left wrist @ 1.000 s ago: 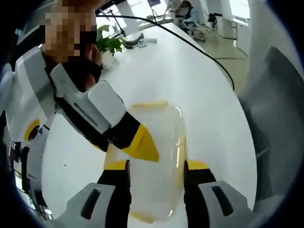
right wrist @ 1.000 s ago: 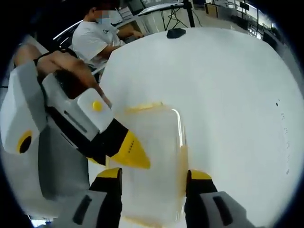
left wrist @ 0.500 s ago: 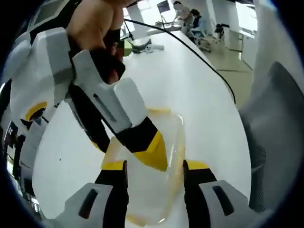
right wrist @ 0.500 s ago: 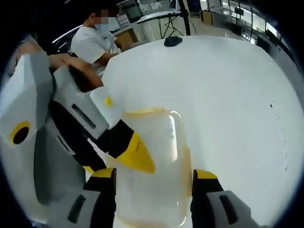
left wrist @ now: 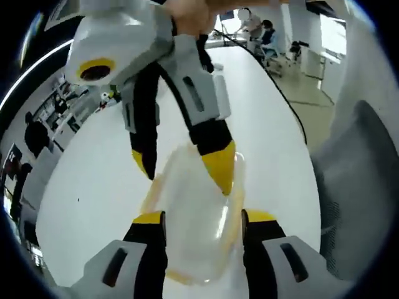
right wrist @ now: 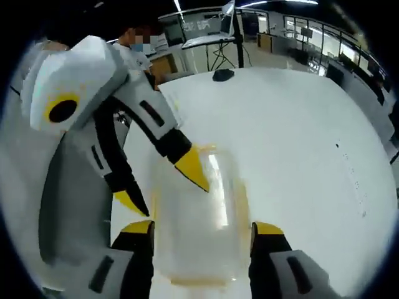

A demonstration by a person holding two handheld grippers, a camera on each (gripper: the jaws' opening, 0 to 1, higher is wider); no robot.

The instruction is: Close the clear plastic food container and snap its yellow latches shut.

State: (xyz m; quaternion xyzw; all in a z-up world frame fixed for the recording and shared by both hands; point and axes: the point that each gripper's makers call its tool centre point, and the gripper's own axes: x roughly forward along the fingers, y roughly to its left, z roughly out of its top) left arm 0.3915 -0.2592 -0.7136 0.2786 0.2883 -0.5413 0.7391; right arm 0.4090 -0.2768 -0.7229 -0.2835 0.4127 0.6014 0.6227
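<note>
While one container [left wrist: 190,230] sits on table [left wrist: 93,180], two tools [left wrist: 202,224] [right wrist: 199,237] gape above it.

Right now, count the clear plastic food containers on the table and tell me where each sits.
1. The clear container lies on the white table between the left gripper fingers, with the right gripper poised over it. None seems hidden.

An open-plan office or lab: a long white surface [right wrist: 299,137] runs toward rows of desks at the upper right of the frame, a seated person [right wrist: 134,53] works behind it, and a tripod [right wrist: 225,47] stands beyond the far edge.
</note>
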